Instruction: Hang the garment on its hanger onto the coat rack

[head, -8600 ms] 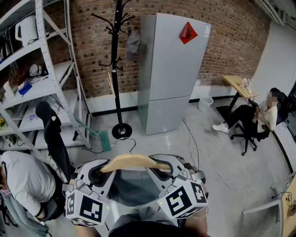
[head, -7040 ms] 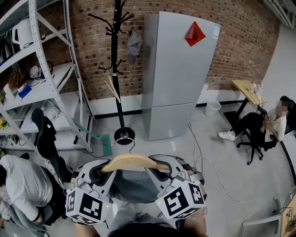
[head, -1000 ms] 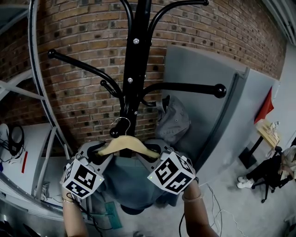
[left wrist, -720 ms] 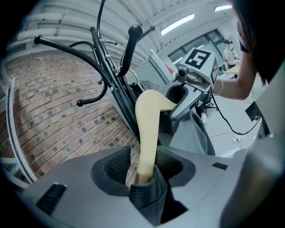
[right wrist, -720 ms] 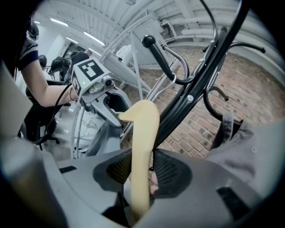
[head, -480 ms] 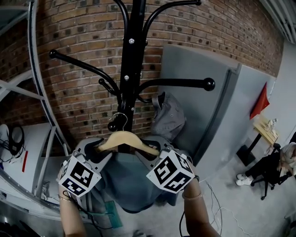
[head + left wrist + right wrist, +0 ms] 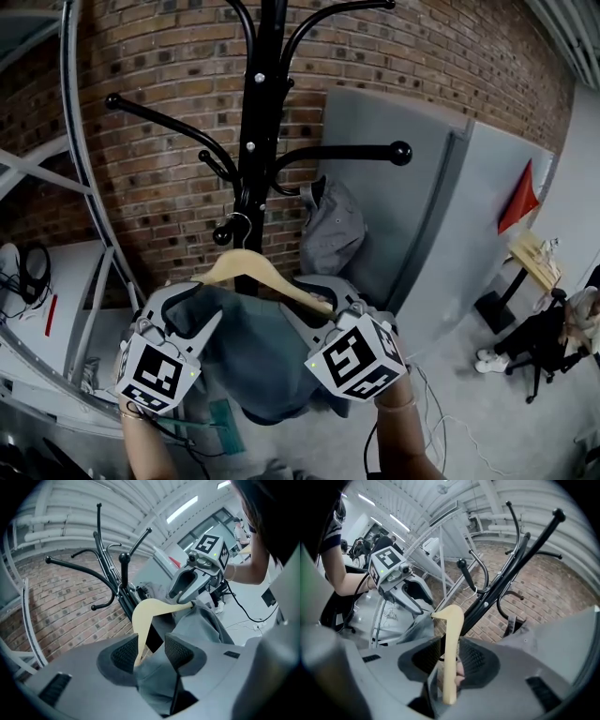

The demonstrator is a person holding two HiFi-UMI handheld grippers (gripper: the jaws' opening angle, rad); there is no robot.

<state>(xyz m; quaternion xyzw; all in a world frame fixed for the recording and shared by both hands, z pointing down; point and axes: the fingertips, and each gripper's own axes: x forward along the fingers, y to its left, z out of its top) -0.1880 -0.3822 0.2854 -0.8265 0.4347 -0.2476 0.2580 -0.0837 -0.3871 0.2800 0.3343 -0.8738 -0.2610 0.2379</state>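
Note:
The wooden hanger (image 7: 261, 274) carries a grey-blue garment (image 7: 253, 352). Its wire hook (image 7: 234, 228) sits over a low knobbed peg of the black coat rack (image 7: 261, 112), and the hanger tilts down to the right. My left gripper (image 7: 187, 305) is at the hanger's left arm and my right gripper (image 7: 328, 307) at its right arm. In the left gripper view the jaws (image 7: 152, 653) stand apart, with the hanger (image 7: 147, 616) and cloth (image 7: 206, 625) loose between them. In the right gripper view the jaws (image 7: 450, 660) are also apart around the hanger (image 7: 452, 620).
A grey cap or bag (image 7: 330, 230) hangs on the rack just right of the pole. A grey fridge (image 7: 412, 206) stands behind it against the brick wall. Metal shelving (image 7: 80, 178) rises at the left. A seated person (image 7: 553, 323) is at the far right.
I came from across the room up to the rack. In the last second the hanger tipped down to the right with its hook on the peg, and both grippers sank a little.

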